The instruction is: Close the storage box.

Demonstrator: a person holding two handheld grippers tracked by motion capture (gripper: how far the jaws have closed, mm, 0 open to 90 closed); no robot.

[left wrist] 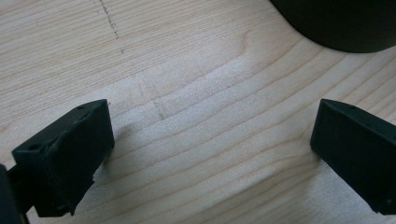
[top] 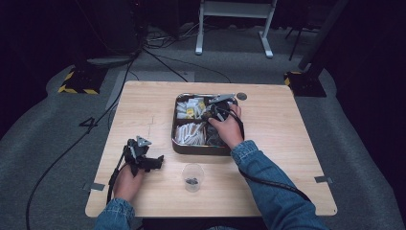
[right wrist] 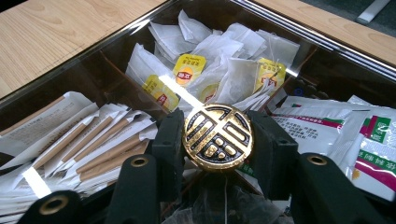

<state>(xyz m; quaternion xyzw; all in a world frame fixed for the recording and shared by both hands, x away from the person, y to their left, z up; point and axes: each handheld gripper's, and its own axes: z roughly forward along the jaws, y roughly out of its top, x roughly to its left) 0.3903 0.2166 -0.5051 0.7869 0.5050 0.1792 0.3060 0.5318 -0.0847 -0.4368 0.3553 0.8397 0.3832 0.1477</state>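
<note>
Currently the right gripper [right wrist: 217, 140] has its jaws partly closed on a round gold-and-black embossed disc [right wrist: 218, 136], pinched by its edges, low centre of the right gripper view, over the divided metal tray [top: 178, 147]; in the high view that gripper [top: 216, 113] sits centre frame over the tray's right half. Main risk, as I judge it: the grip is on the rim only, two small contact spots on a round, glossy piece, so any twist or bump could let it pivot or pop out and drop among the sachets. Tray partitions and the near wall are close; dragging low on the way out could clip them. Left gripper [left wrist: 210, 154] is wide open, nothing between the jaws, hovering just above bare wood of the table [left wrist: 196, 93], lower left of the high view [top: 143, 158]. Around: tea bags [right wrist: 219, 70] with yellow tags upper centre, paper-wrapped wooden stirrers [right wrist: 88, 144] left, white printed sachets [right wrist: 327, 126] right. A clear plastic cup [top: 193, 176] with something dark in the bottom stands near the table's front edge, below the tray, and could tip if knocked.
</note>
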